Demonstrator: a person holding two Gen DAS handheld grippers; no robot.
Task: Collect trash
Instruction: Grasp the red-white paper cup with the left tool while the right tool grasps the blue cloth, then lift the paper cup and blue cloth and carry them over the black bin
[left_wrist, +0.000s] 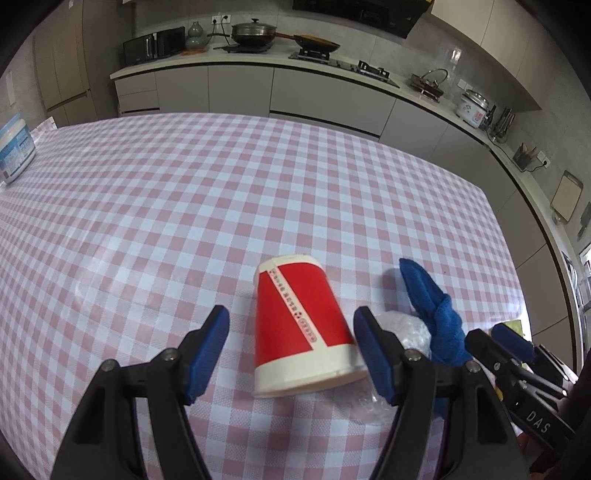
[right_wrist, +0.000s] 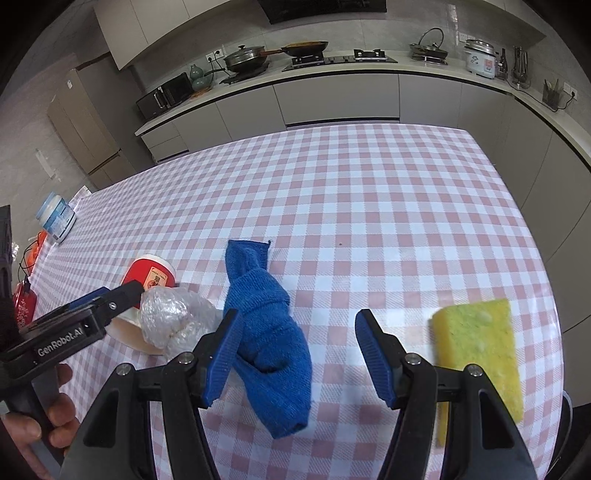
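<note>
Item 1, paper cup (left_wrist: 301, 325): red and cream, lying on its side on the checked tablecloth (left_wrist: 258, 177), mouth toward you. Your left gripper (left_wrist: 291, 354) hangs over it with the jaws apart, the cup between them, no pad visibly pressing, nothing held. Item 2, crumpled clear plastic (right_wrist: 173, 317): touching the cup's right flank. Item 3, blue cloth (right_wrist: 266, 325): just beside the plastic, partly between the parted, empty jaws of your right gripper (right_wrist: 295, 354). Item 4, yellow sponge (right_wrist: 480, 362): near the table's right edge. Step in hand: likely approach for pickup. Next, lower and close on the cup without crushing it.
</note>
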